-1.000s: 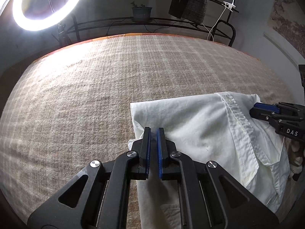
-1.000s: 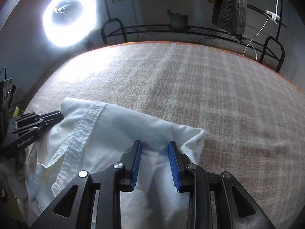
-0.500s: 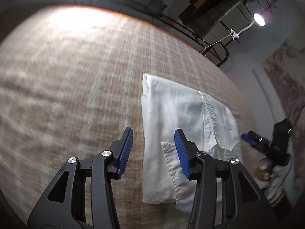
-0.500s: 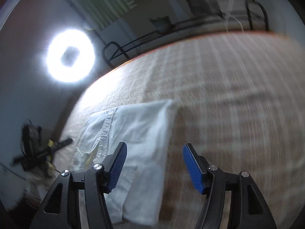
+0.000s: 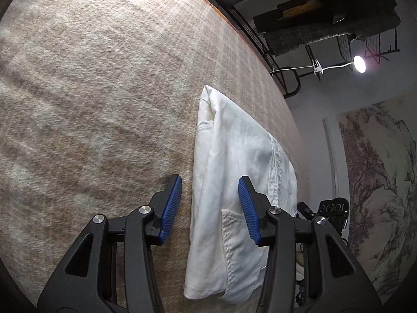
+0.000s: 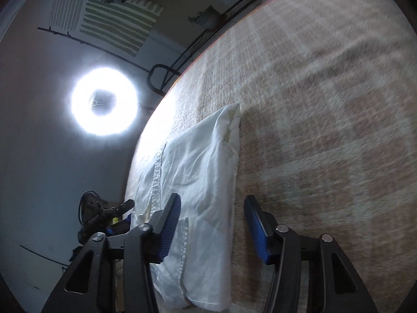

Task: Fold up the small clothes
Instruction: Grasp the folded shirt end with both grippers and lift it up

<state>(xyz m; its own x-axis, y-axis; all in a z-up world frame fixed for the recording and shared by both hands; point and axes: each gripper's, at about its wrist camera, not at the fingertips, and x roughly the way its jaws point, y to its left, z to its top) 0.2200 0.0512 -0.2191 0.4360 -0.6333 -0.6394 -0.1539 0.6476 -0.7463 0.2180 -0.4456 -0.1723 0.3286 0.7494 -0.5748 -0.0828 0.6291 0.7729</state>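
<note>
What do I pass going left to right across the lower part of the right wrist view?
Other hand-held gripper off the table's edge → white shirt → bare checked cloth.

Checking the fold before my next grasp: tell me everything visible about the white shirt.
The white shirt is thin, wrinkled woven cloth, folded into a long narrow bundle lying flat on the checked blanket. A stitched placket strip and a pocket or cuff seam show on top. Both the left gripper and right gripper are open above it, not gripping it.
</note>
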